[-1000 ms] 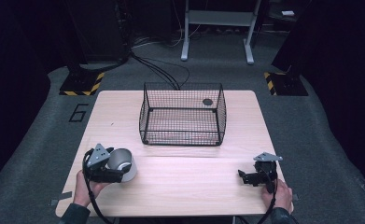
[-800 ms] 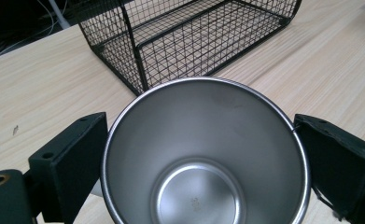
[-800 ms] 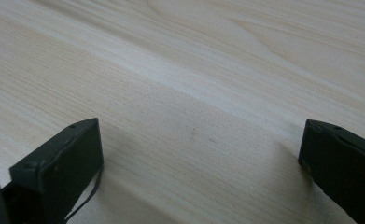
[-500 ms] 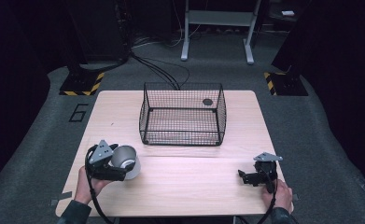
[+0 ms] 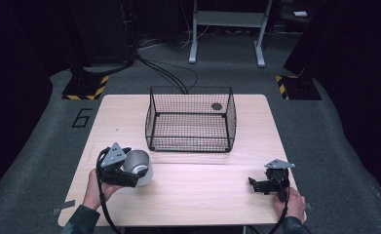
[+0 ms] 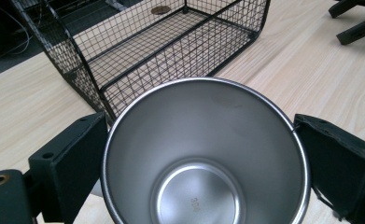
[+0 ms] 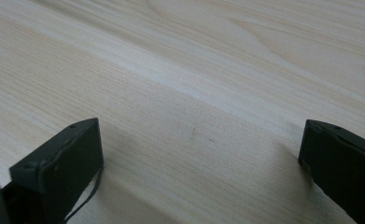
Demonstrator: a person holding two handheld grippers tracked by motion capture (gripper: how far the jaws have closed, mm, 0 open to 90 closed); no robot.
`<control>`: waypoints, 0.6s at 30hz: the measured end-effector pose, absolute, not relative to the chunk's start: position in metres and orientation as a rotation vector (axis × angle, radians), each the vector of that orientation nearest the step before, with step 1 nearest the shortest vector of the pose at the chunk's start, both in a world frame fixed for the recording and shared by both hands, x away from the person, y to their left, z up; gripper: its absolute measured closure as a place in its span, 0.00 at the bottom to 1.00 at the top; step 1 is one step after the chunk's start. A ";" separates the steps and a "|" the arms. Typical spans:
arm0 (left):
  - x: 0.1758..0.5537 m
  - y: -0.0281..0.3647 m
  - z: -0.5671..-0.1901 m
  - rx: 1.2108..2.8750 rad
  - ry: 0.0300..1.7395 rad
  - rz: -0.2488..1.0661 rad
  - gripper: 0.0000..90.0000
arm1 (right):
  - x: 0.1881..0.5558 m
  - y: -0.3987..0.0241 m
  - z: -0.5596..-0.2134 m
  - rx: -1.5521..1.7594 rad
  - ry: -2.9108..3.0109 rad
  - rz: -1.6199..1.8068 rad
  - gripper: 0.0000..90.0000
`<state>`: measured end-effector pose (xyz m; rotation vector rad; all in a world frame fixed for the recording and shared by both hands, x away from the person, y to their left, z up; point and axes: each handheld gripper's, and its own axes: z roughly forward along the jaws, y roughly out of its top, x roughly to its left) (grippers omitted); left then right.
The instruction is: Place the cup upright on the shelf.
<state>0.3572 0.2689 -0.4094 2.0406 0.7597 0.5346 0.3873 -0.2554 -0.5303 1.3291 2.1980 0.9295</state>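
Your left gripper [image 5: 129, 171] is clamped on the steel cup [image 5: 139, 166] near the table's [image 5: 202, 195] front left, its axis tipped, mouth pointing toward the wire basket [image 5: 190, 118]. Since the earlier frames you've carried it slightly rightward. Your right gripper [image 5: 257, 184] rests with jaws apart.

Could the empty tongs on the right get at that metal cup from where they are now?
Probably yes. The right tongs are open and hold nothing, with bare table between them and the cup. But the left tongs already clasp the cup on both sides, so little room is left to grip it.
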 end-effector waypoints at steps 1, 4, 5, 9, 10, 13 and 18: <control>0.358 0.268 -0.409 2.037 0.753 0.537 0.07 | 0.387 -0.255 -0.530 1.330 2.198 0.930 0.00; 0.359 0.266 -0.407 2.051 0.741 0.527 0.07 | 0.388 -0.256 -0.530 1.322 2.201 0.929 0.00; 0.359 0.265 -0.406 2.054 0.741 0.523 0.07 | 0.388 -0.256 -0.530 1.324 2.200 0.930 0.00; 0.361 0.260 -0.404 2.078 0.727 0.507 0.07 | 0.388 -0.256 -0.530 1.323 2.201 0.929 0.00; 0.362 0.258 -0.403 2.088 0.720 0.502 0.07 | 0.388 -0.256 -0.530 1.323 2.200 0.929 0.00; 0.364 0.254 -0.401 2.090 0.713 0.499 0.07 | 0.388 -0.256 -0.530 1.322 2.201 0.930 0.00; 0.365 0.248 -0.397 2.088 0.696 0.483 0.07 | 0.388 -0.256 -0.530 1.323 2.201 0.930 0.00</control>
